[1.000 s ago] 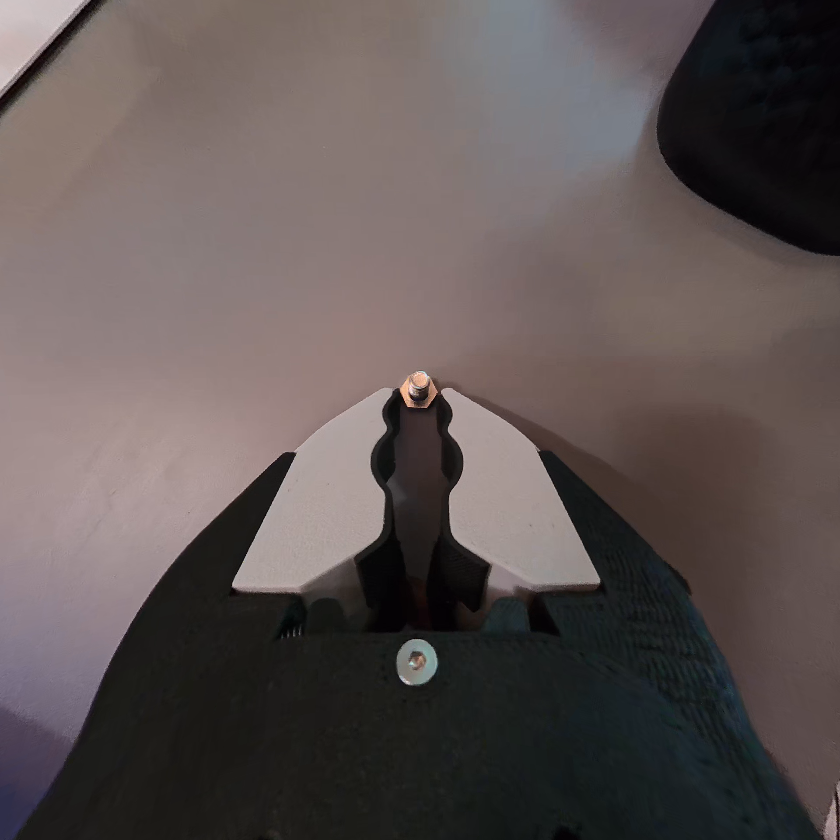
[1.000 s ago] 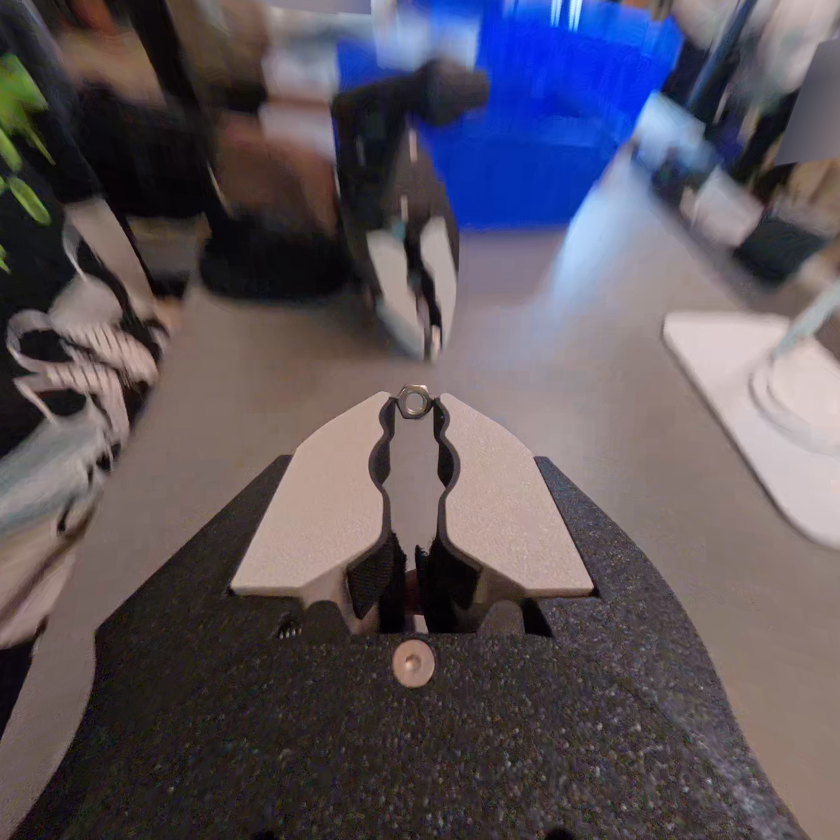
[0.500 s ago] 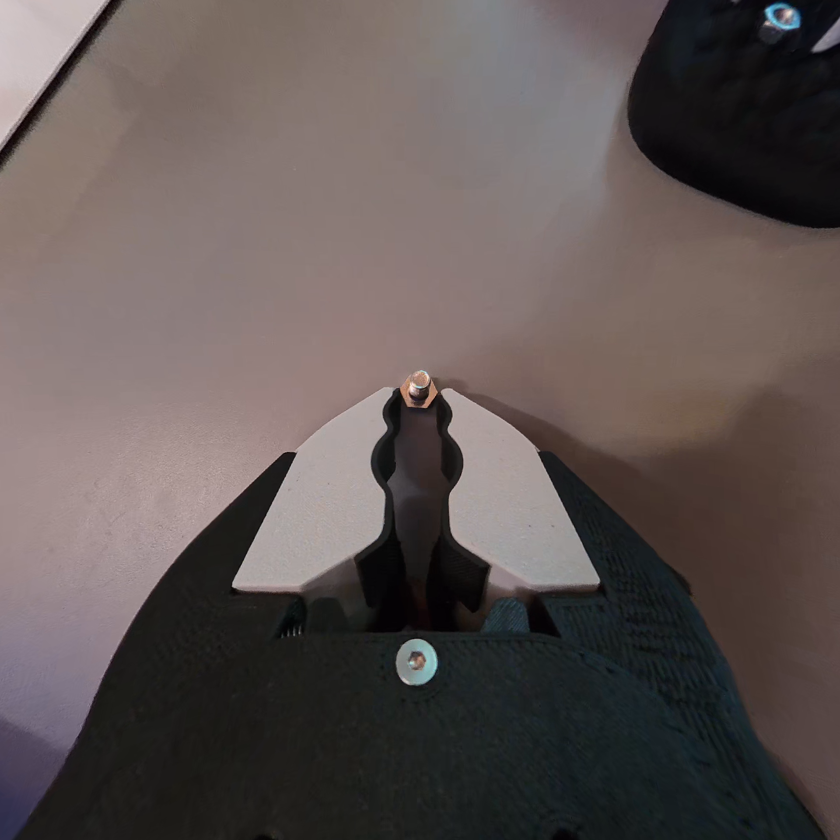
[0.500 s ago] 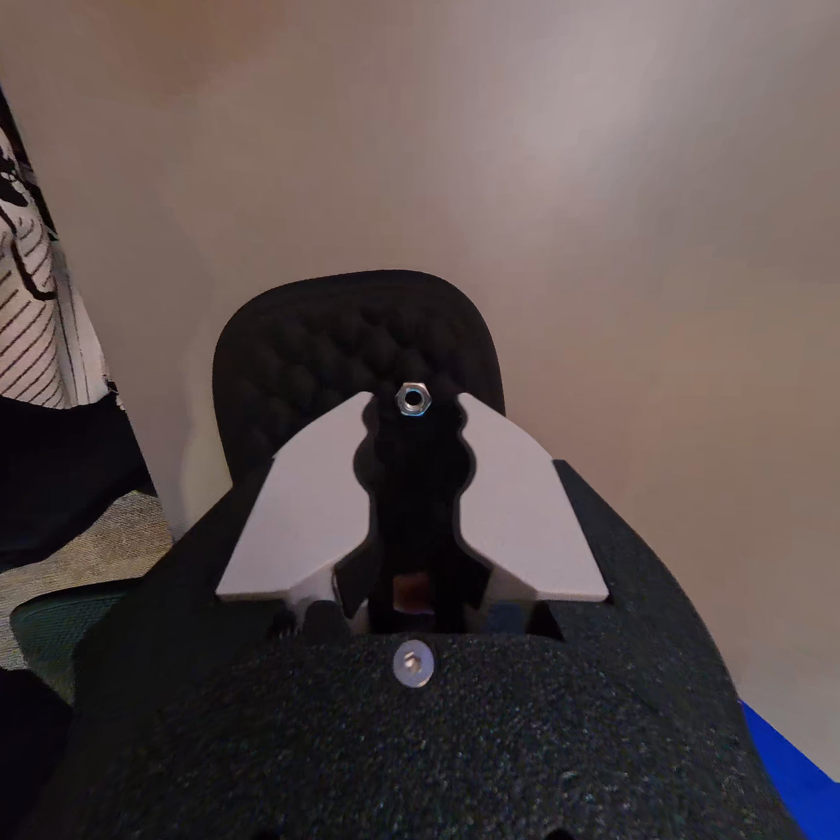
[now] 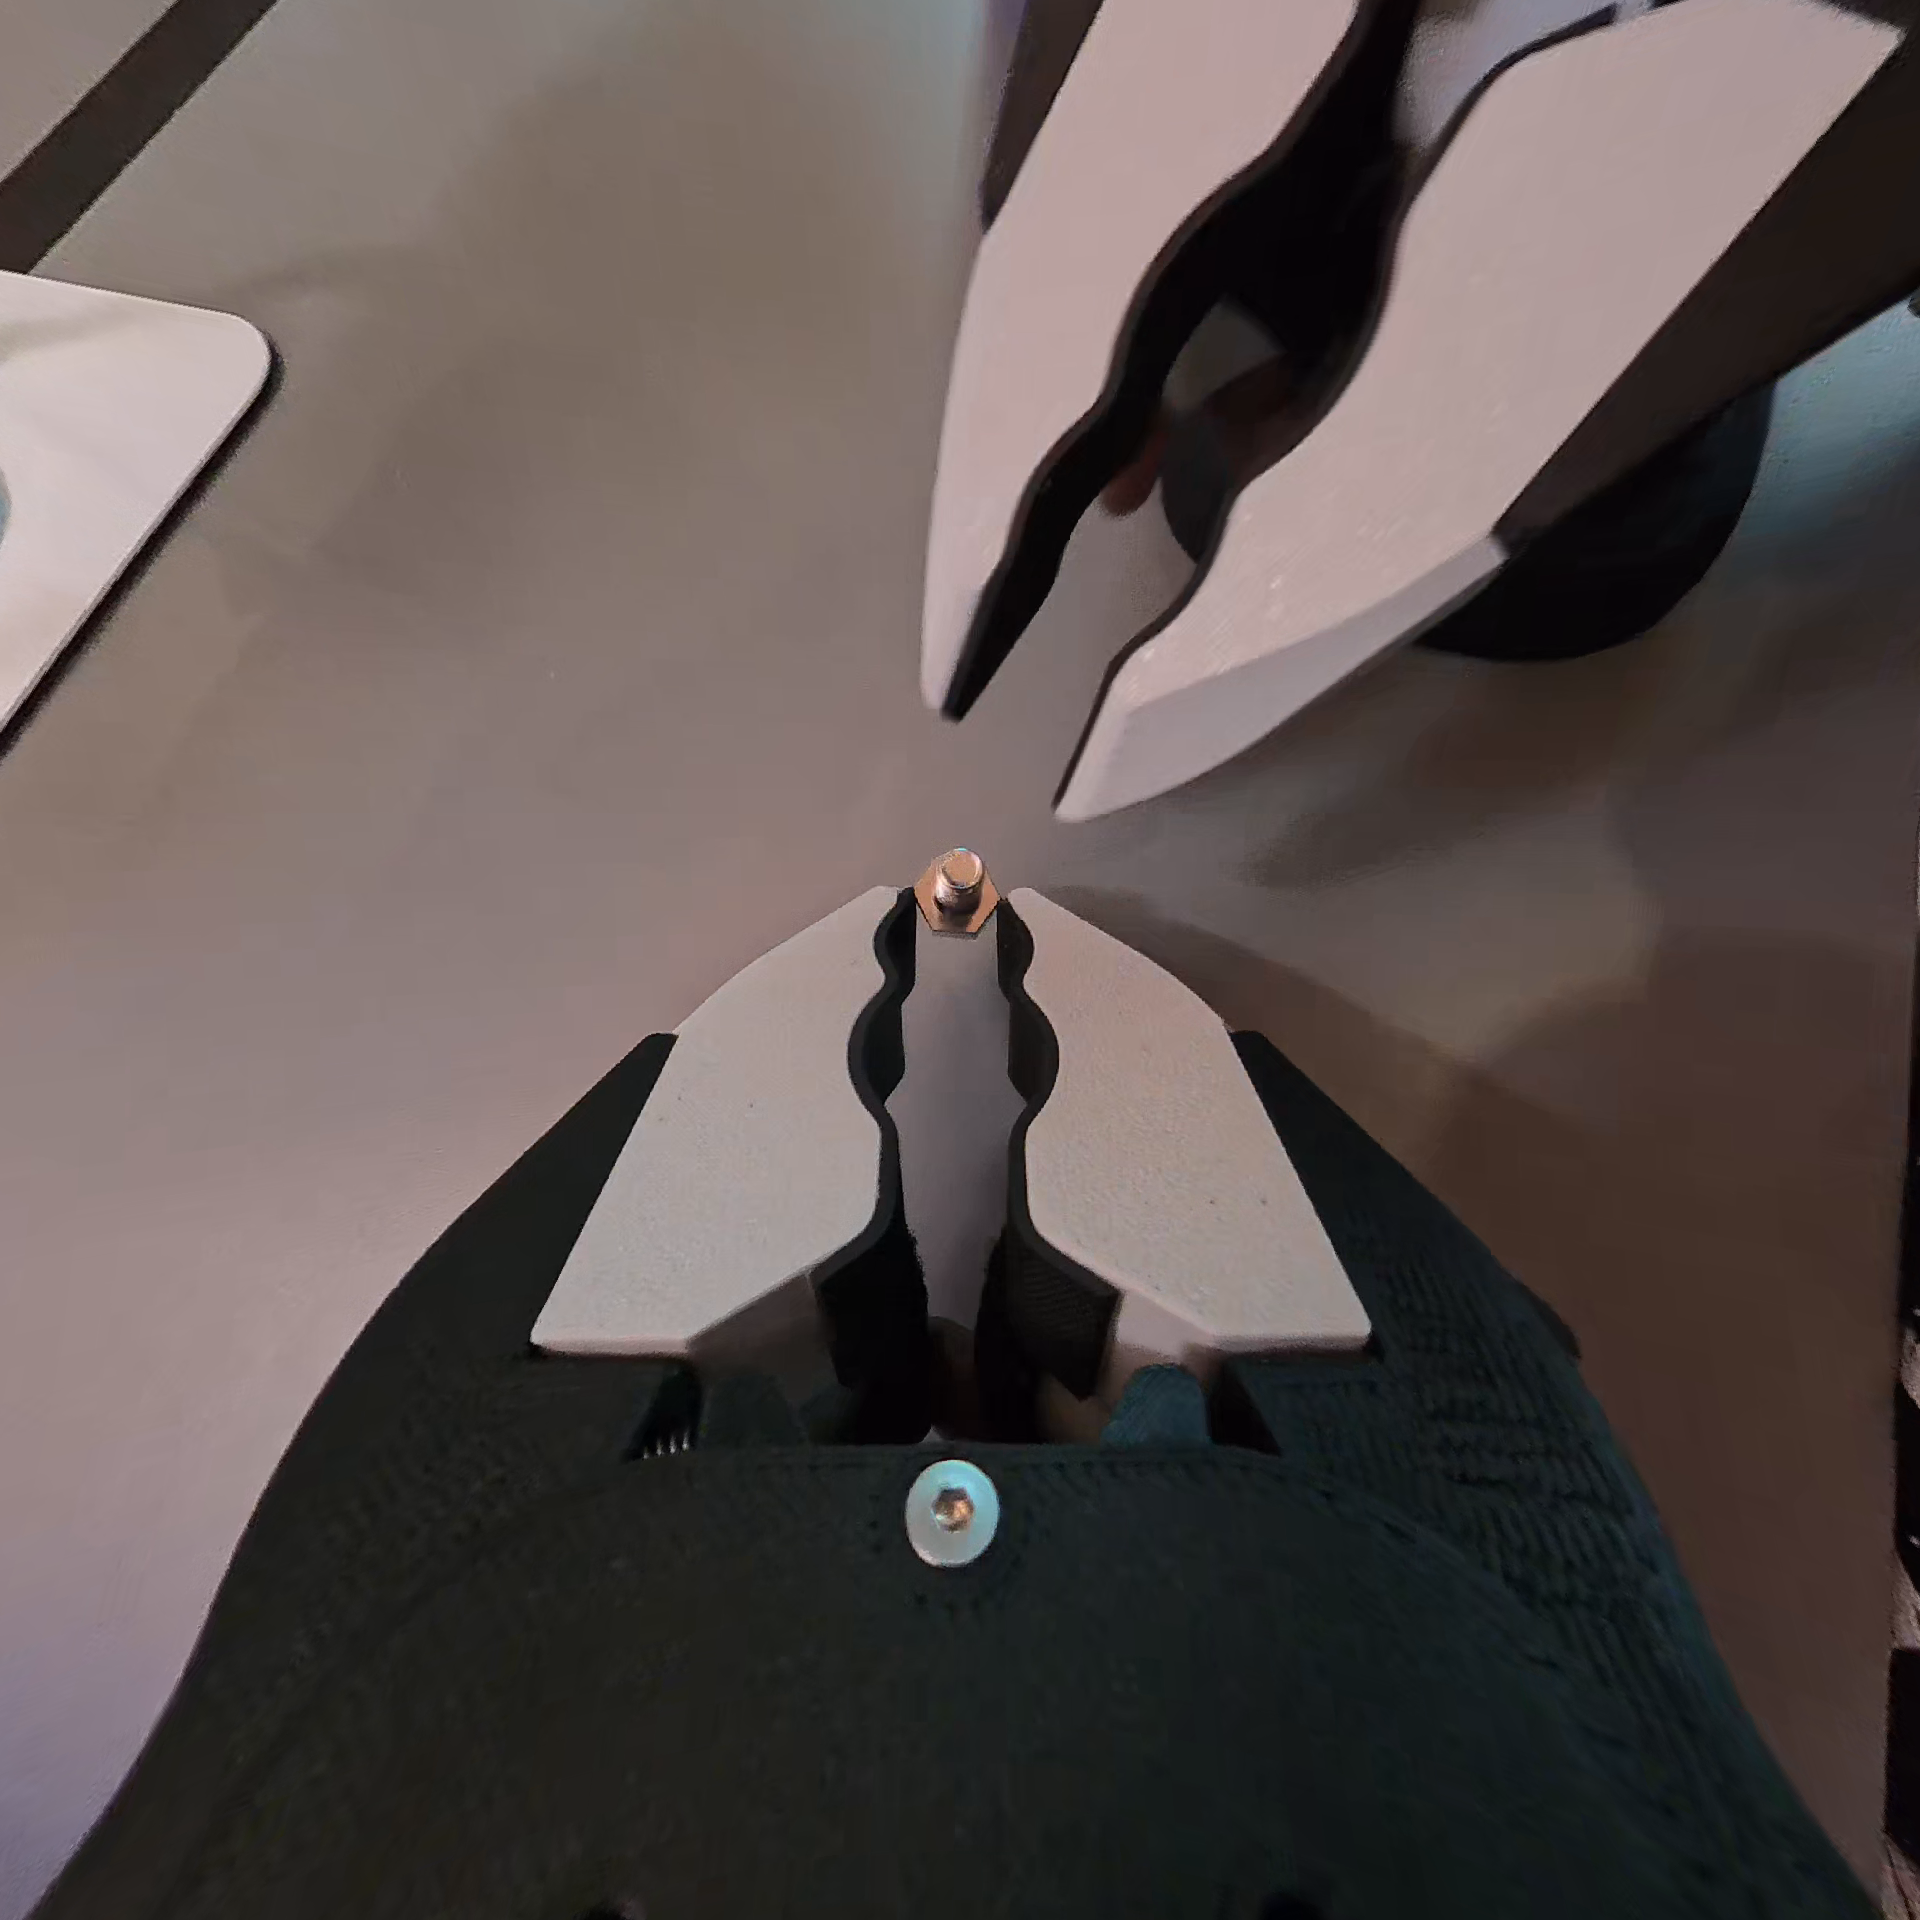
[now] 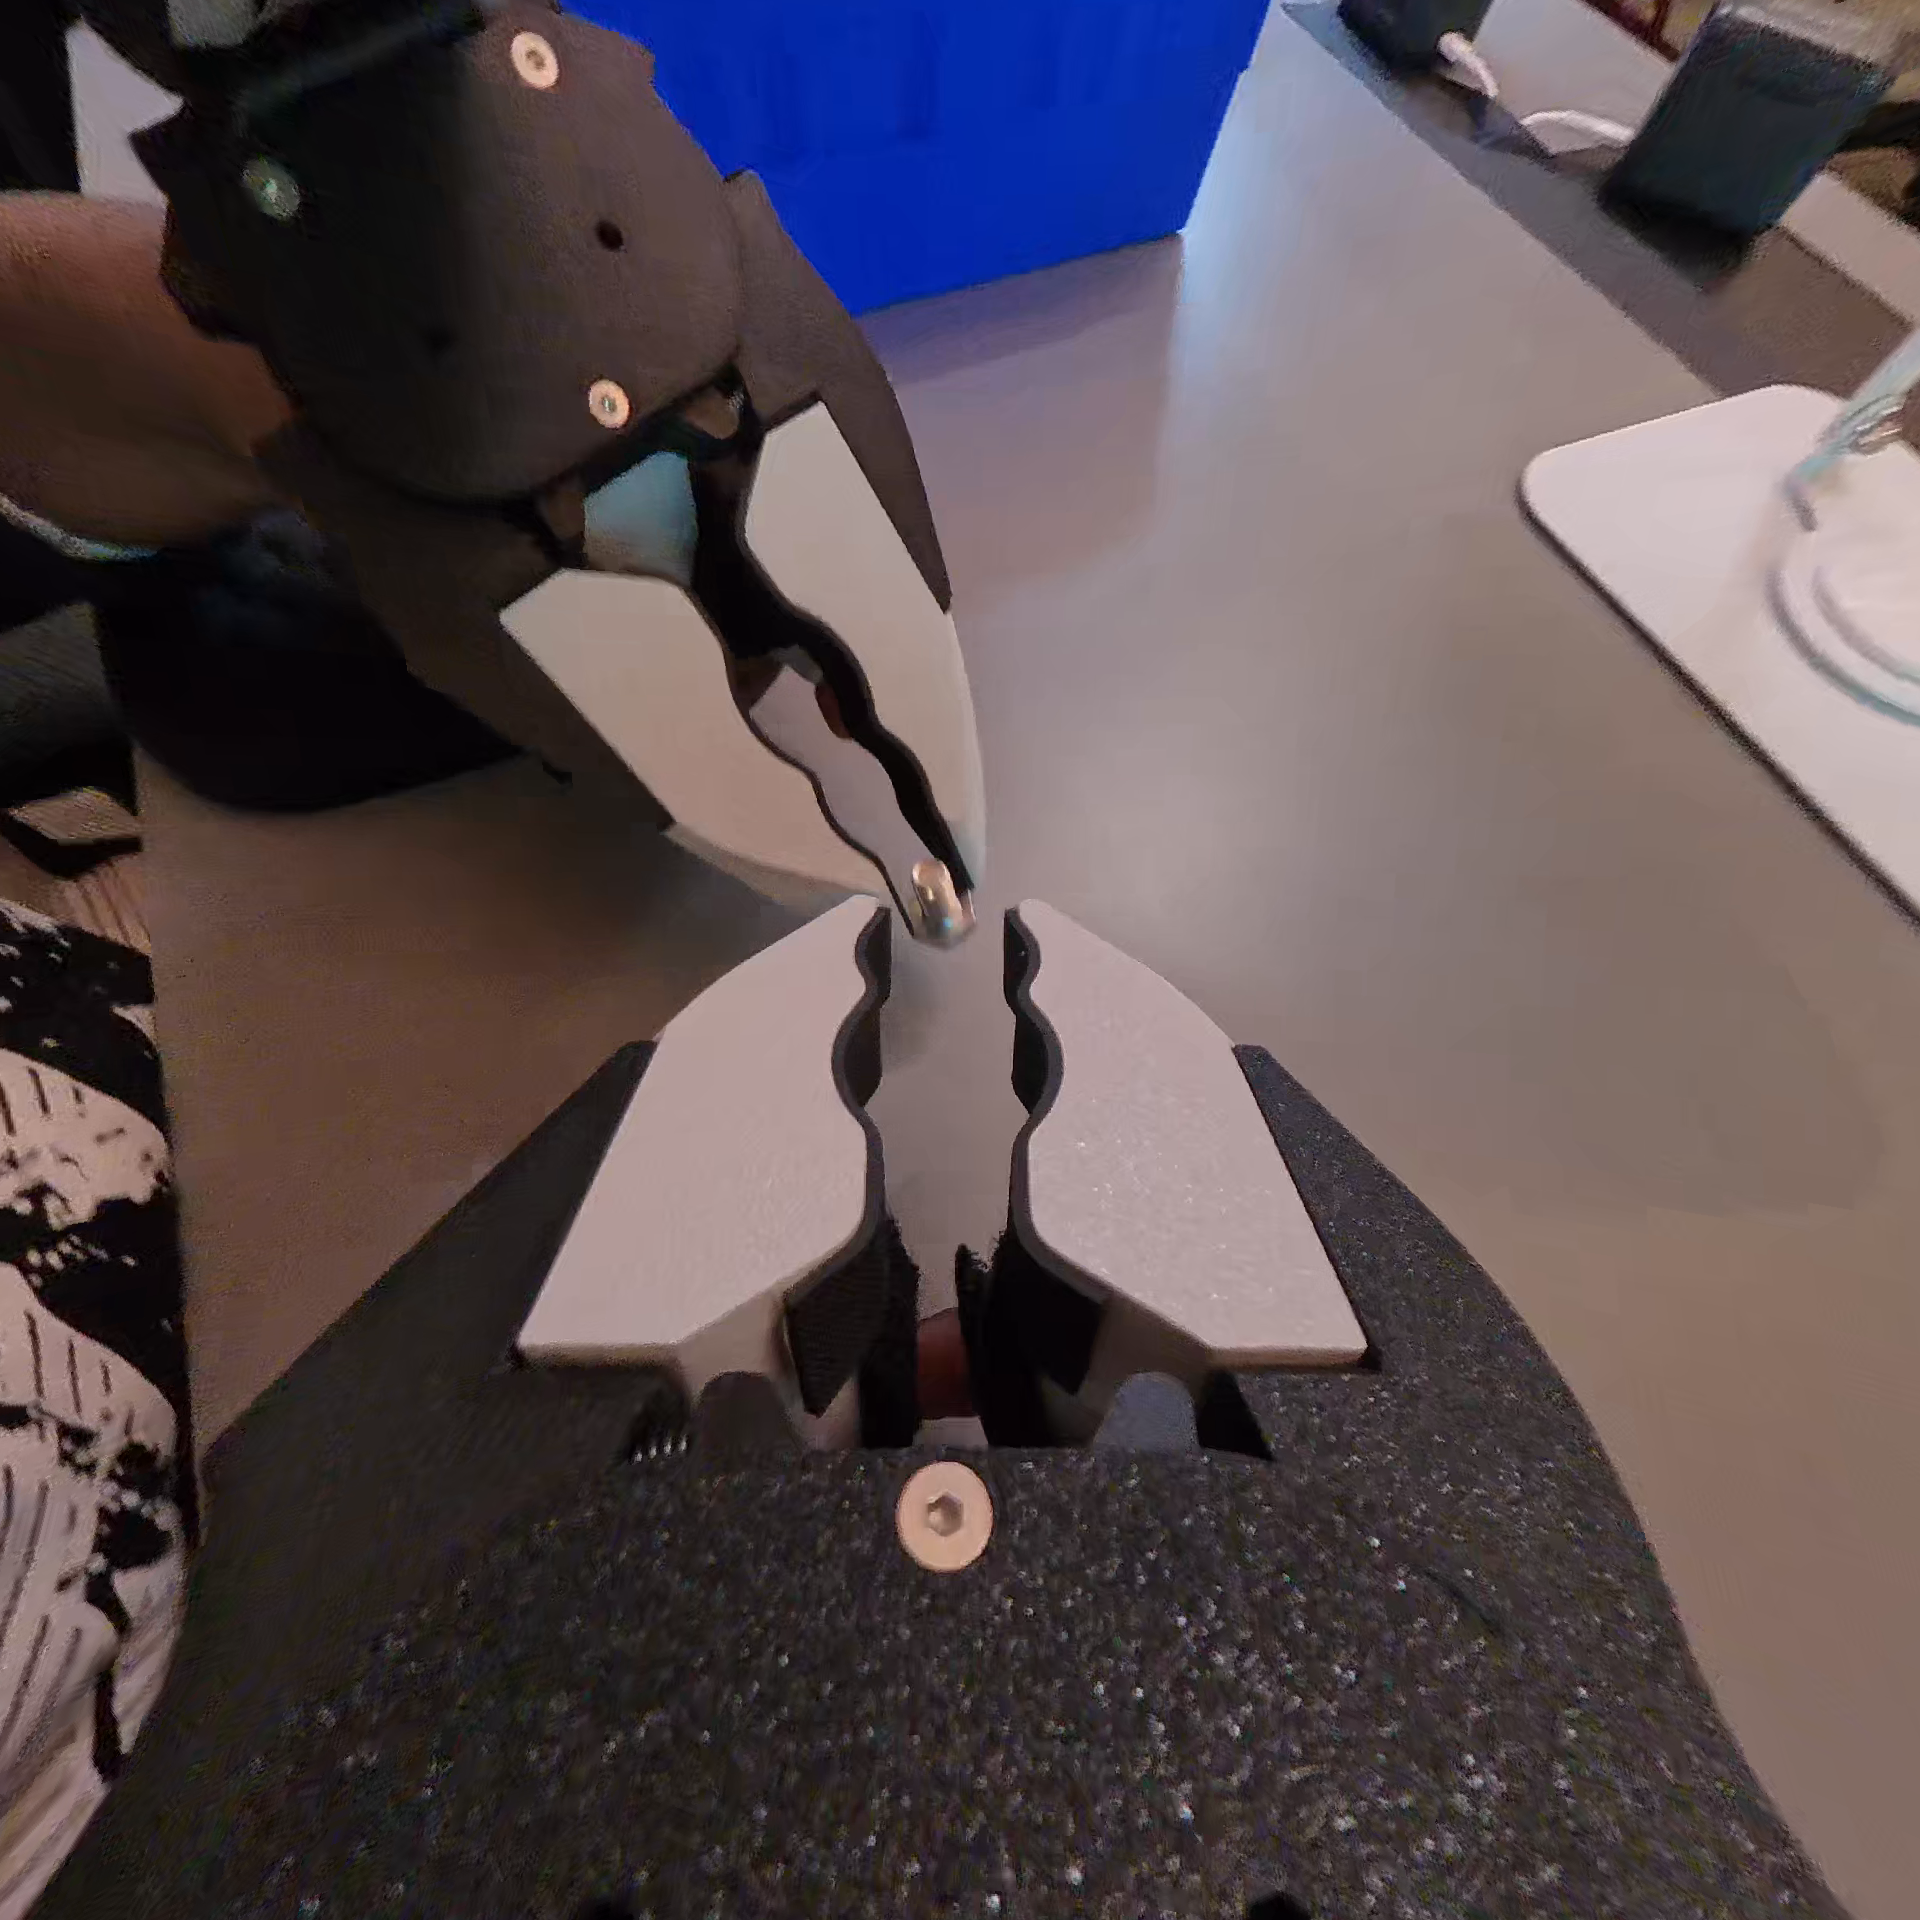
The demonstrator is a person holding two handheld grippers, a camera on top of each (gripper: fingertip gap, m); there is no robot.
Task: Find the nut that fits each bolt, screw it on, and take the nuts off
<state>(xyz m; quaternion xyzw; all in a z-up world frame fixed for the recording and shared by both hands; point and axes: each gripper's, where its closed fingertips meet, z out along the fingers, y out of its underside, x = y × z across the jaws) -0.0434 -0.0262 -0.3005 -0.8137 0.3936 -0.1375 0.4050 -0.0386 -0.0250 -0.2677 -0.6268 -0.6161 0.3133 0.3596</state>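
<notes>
My left gripper is shut on a small silver bolt, held at its hex part with the short threaded stem pointing up and away. My right gripper is open with nothing between its fingers. It faces the left gripper tip to tip. In the right wrist view the bolt sits at the left gripper's tip, right at the gap between my right fingertips. In the left wrist view the right gripper hangs open just beyond the bolt, not touching it. No loose nut is in view.
The grey table lies under both grippers. A white base plate with a clear glass piece stands at the right, and shows at the left in the left wrist view. A blue bin and a dark box stand behind. A person's patterned clothing is at the left. My two grippers' fingertips are within a few centimetres of each other.
My right gripper has swung back to face the left gripper and has opened. The nut seen at its tips earlier no longer shows there. The left gripper still holds the bolt.
</notes>
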